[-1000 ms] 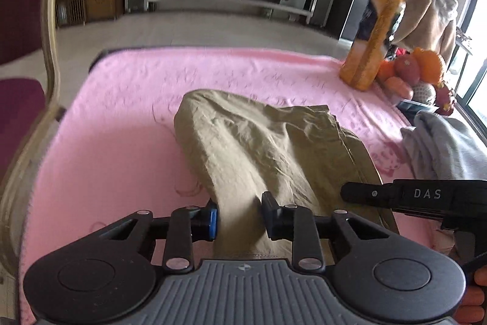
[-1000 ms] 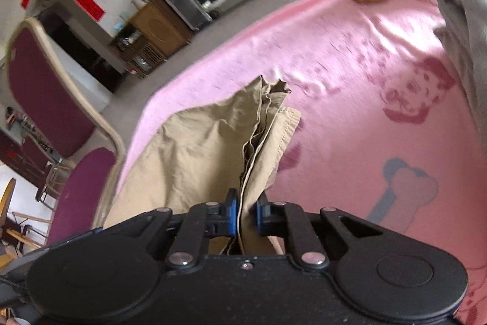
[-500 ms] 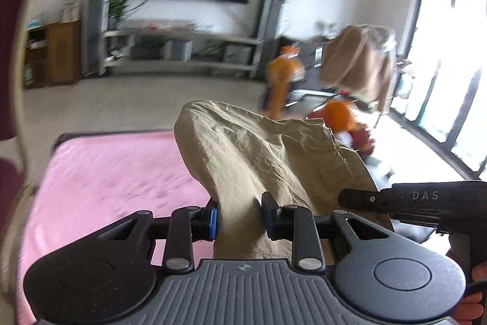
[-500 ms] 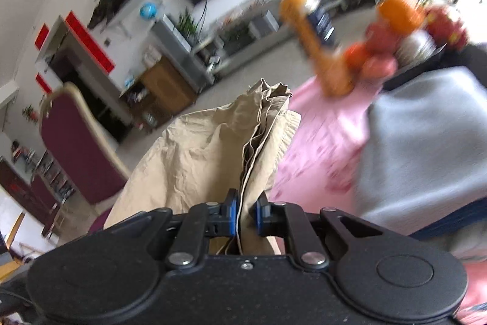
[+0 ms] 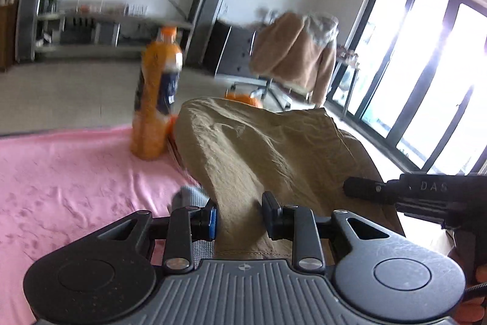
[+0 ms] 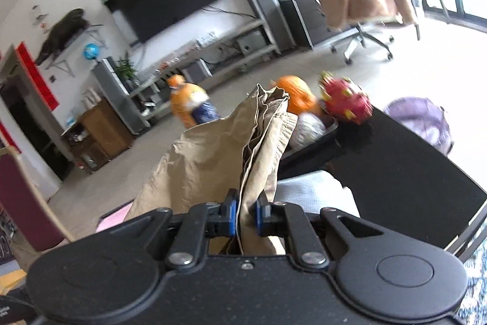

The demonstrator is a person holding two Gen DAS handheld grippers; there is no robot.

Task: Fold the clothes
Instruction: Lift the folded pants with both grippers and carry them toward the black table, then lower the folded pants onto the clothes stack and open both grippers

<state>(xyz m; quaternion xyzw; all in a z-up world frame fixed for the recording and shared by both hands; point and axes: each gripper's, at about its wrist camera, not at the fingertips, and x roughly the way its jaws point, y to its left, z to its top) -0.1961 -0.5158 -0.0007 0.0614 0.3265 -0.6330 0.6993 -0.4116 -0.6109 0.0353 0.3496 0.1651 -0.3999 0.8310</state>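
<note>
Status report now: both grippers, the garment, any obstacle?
Left gripper shut on khaki garment. Right gripper shut on same garment, lifted. Orange drink bottle and fruit bowl close ahead.

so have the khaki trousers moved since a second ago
Yes. The khaki trousers are lifted off the pink blanket and carried toward the orange bottle.
</note>
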